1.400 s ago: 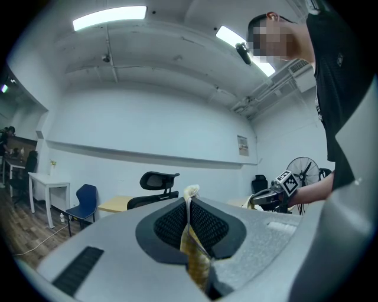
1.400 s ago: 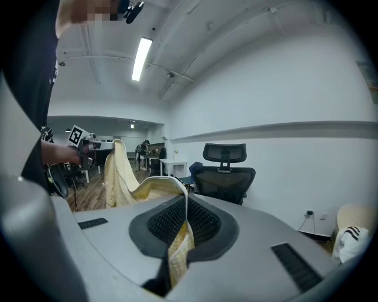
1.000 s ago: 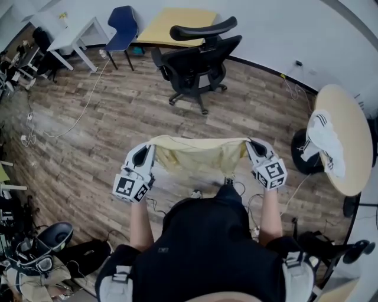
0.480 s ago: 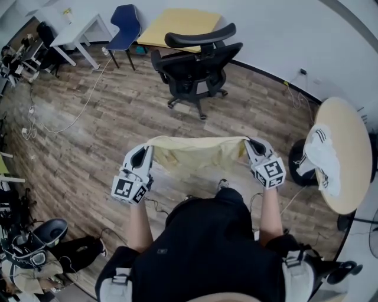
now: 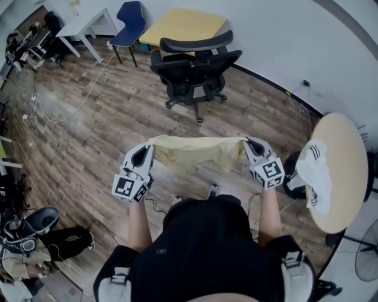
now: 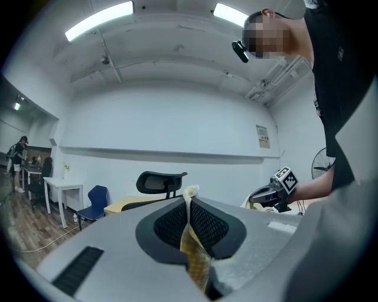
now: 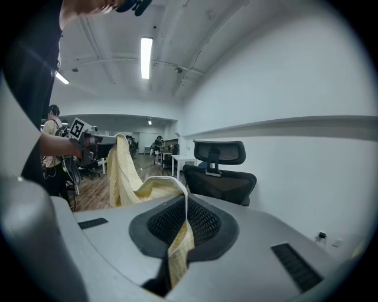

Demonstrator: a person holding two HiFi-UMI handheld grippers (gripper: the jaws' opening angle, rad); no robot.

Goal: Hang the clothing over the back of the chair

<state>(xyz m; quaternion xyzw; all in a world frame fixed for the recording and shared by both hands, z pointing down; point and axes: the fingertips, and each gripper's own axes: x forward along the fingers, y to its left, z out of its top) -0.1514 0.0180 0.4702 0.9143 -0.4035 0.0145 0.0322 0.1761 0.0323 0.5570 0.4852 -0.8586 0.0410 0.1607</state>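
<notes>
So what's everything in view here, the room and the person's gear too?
Garment: one, pale yellow, stretched between the two claws.
Office chair: one, black, ahead of the person.
Small chair: one, blue, far left by the wall.
Rectangular table: one, yellow top, behind the office chair.
White table: one, white, far left corner.
Round table: one, light wood, at the right.
Cloth: one, white with dark stripes, on the round table.
Floor: one, brown planks, under everything.
Left claw: one, white and black, shut on the garment's left end.
Right claw: one, white and black, shut on its right end.
</notes>
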